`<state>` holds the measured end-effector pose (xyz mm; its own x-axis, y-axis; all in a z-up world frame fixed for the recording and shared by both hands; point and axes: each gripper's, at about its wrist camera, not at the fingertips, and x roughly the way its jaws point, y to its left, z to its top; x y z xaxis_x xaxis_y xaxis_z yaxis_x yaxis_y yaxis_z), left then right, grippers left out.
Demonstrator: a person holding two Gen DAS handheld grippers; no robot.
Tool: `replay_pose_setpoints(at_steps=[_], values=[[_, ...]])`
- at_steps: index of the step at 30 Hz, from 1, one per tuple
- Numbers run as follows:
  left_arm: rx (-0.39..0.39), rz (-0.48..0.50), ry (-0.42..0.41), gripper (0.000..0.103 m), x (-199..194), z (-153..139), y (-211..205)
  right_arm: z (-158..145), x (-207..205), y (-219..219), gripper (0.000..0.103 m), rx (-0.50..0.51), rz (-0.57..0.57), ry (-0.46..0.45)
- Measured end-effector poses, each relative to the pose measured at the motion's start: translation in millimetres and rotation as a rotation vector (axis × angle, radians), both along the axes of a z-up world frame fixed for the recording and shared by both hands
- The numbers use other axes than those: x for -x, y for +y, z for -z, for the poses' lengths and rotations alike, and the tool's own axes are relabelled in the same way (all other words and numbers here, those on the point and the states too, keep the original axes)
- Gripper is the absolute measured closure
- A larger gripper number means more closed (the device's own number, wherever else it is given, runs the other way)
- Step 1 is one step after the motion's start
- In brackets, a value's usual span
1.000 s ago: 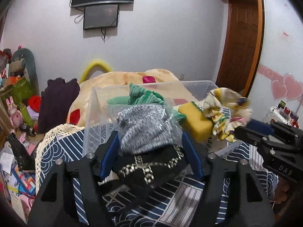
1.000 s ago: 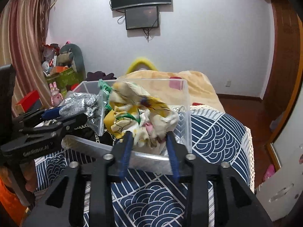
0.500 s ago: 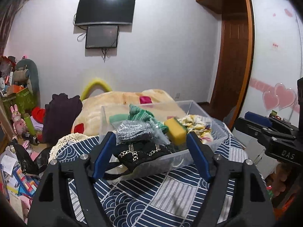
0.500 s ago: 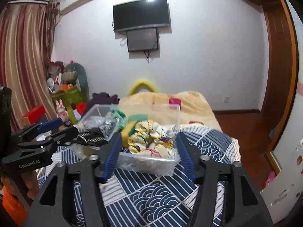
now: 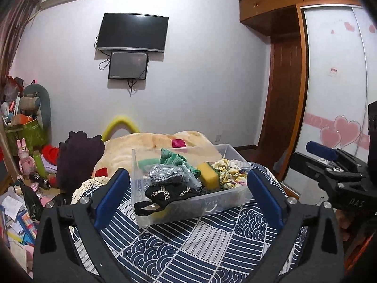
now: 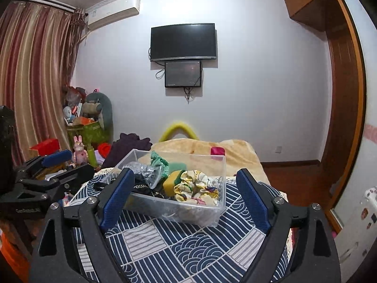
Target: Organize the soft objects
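Nearest us, our left hand-held gripper (image 5: 188, 198) and right hand-held gripper (image 6: 186, 197) both gape wide, holding nothing. Beyond them the clear bin (image 5: 219, 202) sits on the patterned bedspread (image 5: 200, 243), holding the floral scrunchie (image 6: 195, 187), yellow sponge (image 5: 207, 178) and grey knit (image 5: 165, 174). Filling looks finished; next we likely check for strays.

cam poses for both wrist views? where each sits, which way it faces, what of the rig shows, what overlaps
Left wrist: on the left gripper, facing across the bed at the clear bin and the TV wall; its open blue fingers frame the bin, right gripper at the right edge.
Right wrist: on the right gripper, same heading from further right; open fingers, left gripper at the left edge.
Shared: bin, yellow sponge, floral scrunchie, TV, patterned blanket.
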<state>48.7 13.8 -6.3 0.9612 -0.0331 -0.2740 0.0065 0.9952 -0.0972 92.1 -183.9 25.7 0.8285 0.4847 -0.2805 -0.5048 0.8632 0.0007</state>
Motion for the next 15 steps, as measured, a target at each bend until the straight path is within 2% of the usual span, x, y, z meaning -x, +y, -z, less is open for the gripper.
replay_pose_setpoints(at_steps=[6, 15], values=[[0.012, -0.006, -0.004, 0.001, 4.7, 1.0, 2.7, 3.7, 4.1, 2.7, 0.016, -0.003, 0.003, 0.008], [-0.018, -0.019, -0.005, 0.001, 4.3, 4.6, -2.1, 4.5, 6.4, 4.9, 0.016, -0.005, -0.002, 0.012]])
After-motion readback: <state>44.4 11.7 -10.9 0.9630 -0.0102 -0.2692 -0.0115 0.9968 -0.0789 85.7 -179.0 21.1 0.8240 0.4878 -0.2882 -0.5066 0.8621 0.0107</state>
